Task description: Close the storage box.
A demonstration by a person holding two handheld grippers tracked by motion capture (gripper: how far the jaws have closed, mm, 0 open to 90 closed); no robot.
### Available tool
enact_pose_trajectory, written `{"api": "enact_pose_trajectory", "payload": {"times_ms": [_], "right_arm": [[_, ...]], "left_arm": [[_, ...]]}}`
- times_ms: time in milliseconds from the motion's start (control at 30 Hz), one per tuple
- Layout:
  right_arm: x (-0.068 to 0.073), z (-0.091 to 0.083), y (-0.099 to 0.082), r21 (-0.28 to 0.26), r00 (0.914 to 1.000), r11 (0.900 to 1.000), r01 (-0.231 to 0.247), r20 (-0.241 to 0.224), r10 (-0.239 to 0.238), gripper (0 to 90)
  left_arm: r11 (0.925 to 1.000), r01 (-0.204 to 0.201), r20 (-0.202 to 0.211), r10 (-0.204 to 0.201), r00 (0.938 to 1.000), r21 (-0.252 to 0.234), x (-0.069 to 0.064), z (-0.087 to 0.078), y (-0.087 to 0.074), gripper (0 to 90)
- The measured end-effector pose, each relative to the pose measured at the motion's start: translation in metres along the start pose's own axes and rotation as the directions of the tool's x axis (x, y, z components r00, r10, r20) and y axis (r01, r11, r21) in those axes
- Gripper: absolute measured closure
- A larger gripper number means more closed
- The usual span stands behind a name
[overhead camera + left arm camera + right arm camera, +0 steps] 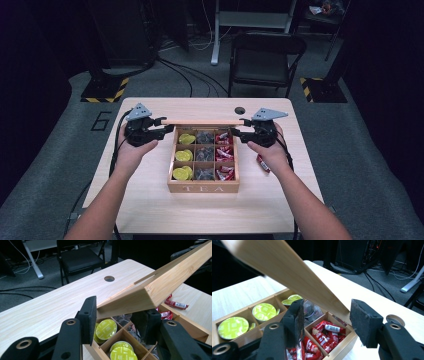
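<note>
On the light wooden table (150,200), a compartmented TEA box (203,188) with hinged lid (205,121) raised at its far edge: rigid, light, smooth wood, best pinched at corners. Left gripper (117,320) clamped on lid's left corner; right gripper (325,322) spread open, clear of lid, beside red sachets (329,336)

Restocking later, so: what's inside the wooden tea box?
The tea box holds yellow-green capsules left, dark packets middle, red sachets right. Its raised lid hides nothing; lower layers are covered.
</note>
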State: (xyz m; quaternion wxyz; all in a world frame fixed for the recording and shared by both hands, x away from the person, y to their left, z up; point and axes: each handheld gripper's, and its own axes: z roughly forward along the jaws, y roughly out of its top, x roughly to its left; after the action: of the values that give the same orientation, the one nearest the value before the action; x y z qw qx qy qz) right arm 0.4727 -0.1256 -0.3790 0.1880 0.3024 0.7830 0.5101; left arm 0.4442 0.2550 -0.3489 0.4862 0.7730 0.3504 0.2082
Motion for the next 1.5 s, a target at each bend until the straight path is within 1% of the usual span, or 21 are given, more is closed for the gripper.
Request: {"api": "enact_pose_trajectory", "payload": {"times_ms": [133, 200, 233, 367, 433, 533, 600, 667, 700, 733, 767, 833, 900, 933, 967, 1100, 1200, 1233, 1400, 1467, 1500], "right_arm": [[0.004, -0.006, -0.002, -0.006, 0.9997, 0.9997, 0.025, -0.002, -0.025, 44.5], [0.007, -0.009, -0.003, -0.007, 0.9997, 0.9996, 0.026, -0.003, -0.026, 43.9], [0.008, -0.011, -0.003, -0.011, 0.9993, 0.9992, 0.038, -0.007, -0.038, 43.6], [0.014, -0.017, -0.006, -0.012, 0.9991, 0.9991, 0.041, -0.010, -0.042, 41.2], [0.019, -0.020, -0.008, -0.011, 0.9975, 0.9975, 0.069, -0.008, -0.070, 40.3], [0.026, -0.023, -0.012, 0.000, 0.9937, 0.9937, 0.112, 0.000, -0.112, 40.1], [0.030, -0.025, -0.014, 0.003, 0.9917, 0.9917, 0.129, 0.000, -0.129, 39.8], [0.034, -0.027, -0.016, -0.001, 0.9906, 0.9906, 0.137, 0.004, -0.137, 39.7], [0.035, -0.029, -0.017, -0.006, 0.9914, 0.9914, 0.131, 0.001, -0.131, 39.7], [0.036, -0.030, -0.018, -0.011, 0.9923, 0.9922, 0.124, -0.002, -0.124, 39.8], [0.037, -0.031, -0.019, -0.018, 0.9900, 0.9899, 0.141, 0.000, -0.141, 39.8], [0.039, -0.033, -0.020, -0.021, 0.9886, 0.9883, 0.151, 0.004, -0.151, 39.8], [0.043, -0.035, -0.023, -0.018, 0.9922, 0.9920, 0.125, -0.005, -0.125, 40.9], [0.043, -0.036, -0.024, -0.013, 0.9926, 0.9926, 0.121, -0.013, -0.121, 40.9], [0.043, -0.037, -0.025, -0.009, 0.9924, 0.9925, 0.122, -0.015, -0.122, 41.0], [0.046, -0.039, -0.032, -0.006, 0.9968, 0.9970, 0.077, -0.020, -0.077, 41.2], [0.049, -0.041, -0.037, 0.000, 0.9974, 0.9979, 0.065, -0.030, -0.065, 41.3], [0.049, -0.041, -0.038, 0.000, 0.9971, 0.9976, 0.069, -0.031, -0.069, 41.4], [0.053, -0.044, -0.047, 0.006, 0.9973, 0.9991, 0.042, -0.060, -0.042, 41.9], [0.054, -0.045, -0.050, 0.012, 0.9974, 0.9997, 0.023, -0.068, -0.023, 42.3], [0.055, -0.045, -0.052, 0.011, 0.9972, 0.9997, 0.024, -0.071, -0.023, 42.3]], "left_arm": [[0.9999, -0.008, 0.004, 0.008, 1.0000, 0.013, -0.003, -0.002, -0.005, 55.2], [0.9998, -0.009, 0.004, 0.009, 0.9999, 0.015, -0.005, -0.003, -0.007, 55.0], [0.9998, -0.012, 0.003, 0.012, 0.9999, 0.016, -0.005, -0.003, -0.009, 54.9], [0.9998, -0.014, 0.007, 0.014, 0.9999, 0.017, -0.009, -0.005, -0.016, 54.6], [0.9998, -0.019, 0.010, 0.019, 0.9998, 0.010, -0.010, -0.006, -0.020, 54.2], [0.9999, -0.009, 0.012, 0.009, 0.9999, 0.010, -0.012, -0.007, -0.024, 54.1], [0.9998, -0.012, 0.009, 0.012, 0.9999, 0.013, -0.014, -0.007, -0.027, 54.1], [0.9998, -0.010, 0.013, 0.010, 0.9999, 0.017, -0.015, -0.008, -0.031, 54.1], [1.0000, -0.003, 0.011, 0.003, 0.9999, 0.008, -0.016, -0.008, -0.033, 54.1], [0.9999, 0.000, 0.016, 0.000, 0.9999, 0.012, -0.016, -0.009, -0.035, 54.1], [1.0000, -0.001, 0.014, 0.001, 0.9999, 0.006, -0.017, -0.009, -0.037, 54.2], [1.0000, 0.003, 0.018, -0.004, 0.9998, 0.009, -0.018, -0.010, -0.041, 54.4], [1.0000, 0.005, 0.015, -0.005, 0.9999, 0.005, -0.020, -0.010, -0.044, 54.5], [1.0000, 0.003, 0.018, -0.004, 0.9998, 0.008, -0.020, -0.010, -0.046, 54.5], [1.0000, 0.006, 0.016, -0.006, 0.9998, 0.006, -0.021, -0.010, -0.047, 54.5], [1.0000, 0.003, 0.010, -0.003, 0.9999, 0.007, -0.022, -0.010, -0.051, 54.7], [0.9999, 0.005, 0.012, -0.005, 0.9999, 0.009, -0.024, -0.010, -0.053, 54.7], [0.9999, 0.000, 0.014, 0.000, 0.9999, 0.013, -0.024, -0.011, -0.054, 54.7], [0.9998, 0.007, 0.019, -0.008, 0.9998, 0.017, -0.025, -0.011, -0.060, 55.0], [0.9998, 0.011, 0.019, -0.012, 0.9997, 0.016, -0.026, -0.011, -0.063, 55.0], [0.9999, 0.011, 0.018, -0.011, 0.9998, 0.013, -0.027, -0.011, -0.065, 55.0]]}}
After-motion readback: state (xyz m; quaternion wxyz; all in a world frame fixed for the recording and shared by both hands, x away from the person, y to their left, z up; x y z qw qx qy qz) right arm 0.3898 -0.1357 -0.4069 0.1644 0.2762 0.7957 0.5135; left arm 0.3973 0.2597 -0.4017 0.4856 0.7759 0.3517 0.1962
